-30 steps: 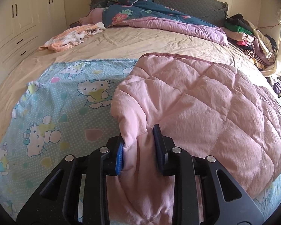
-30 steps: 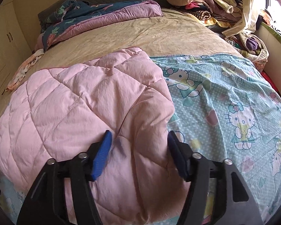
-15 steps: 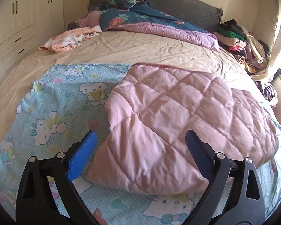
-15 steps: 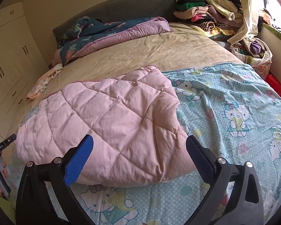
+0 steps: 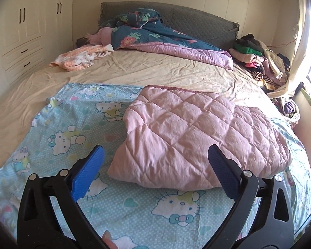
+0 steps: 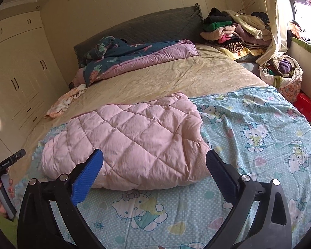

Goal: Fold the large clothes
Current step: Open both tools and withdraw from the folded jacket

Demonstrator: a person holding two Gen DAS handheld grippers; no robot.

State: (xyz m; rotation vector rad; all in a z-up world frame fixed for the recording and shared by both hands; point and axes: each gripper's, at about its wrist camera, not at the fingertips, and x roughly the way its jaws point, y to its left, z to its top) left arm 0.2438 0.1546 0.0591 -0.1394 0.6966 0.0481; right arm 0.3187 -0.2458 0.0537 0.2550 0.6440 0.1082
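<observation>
The left gripper (image 5: 154, 171) is nearest in its own view, jaws spread wide with nothing between them; they have just been opening, and the pink cloth they were pinching now lies free ahead of them. The right gripper (image 6: 154, 173) is the same: jaws wide, just opened, empty, blue pads clear of the fabric.

Just beyond both lies the quilt (image 5: 197, 141), a pink quilted piece folded into a thick bundle. It rests on the cartoon-cat sheet (image 5: 76, 128), toward the near end of the bed (image 5: 155, 70), its near edge rounded and puffy, its far edge showing a darker piping. In the right view the quilt (image 6: 134, 139) sits left of centre, with open sheet to its right.

The step in hand looks like letting go after a fold and backing off to judge it. To do it well, both grippers should clear the bundle without catching a layer, since the padding is springy and a snag would pull the fold open. If another fold is wanted, the grip should take all layers at two corners of one edge, low and deep in the pads, and both hands should carry that edge across together so the stack stays square.

Farther off lie a floral duvet (image 5: 155, 35) at the headboard and a clothes heap (image 6: 234, 33) by the window.
</observation>
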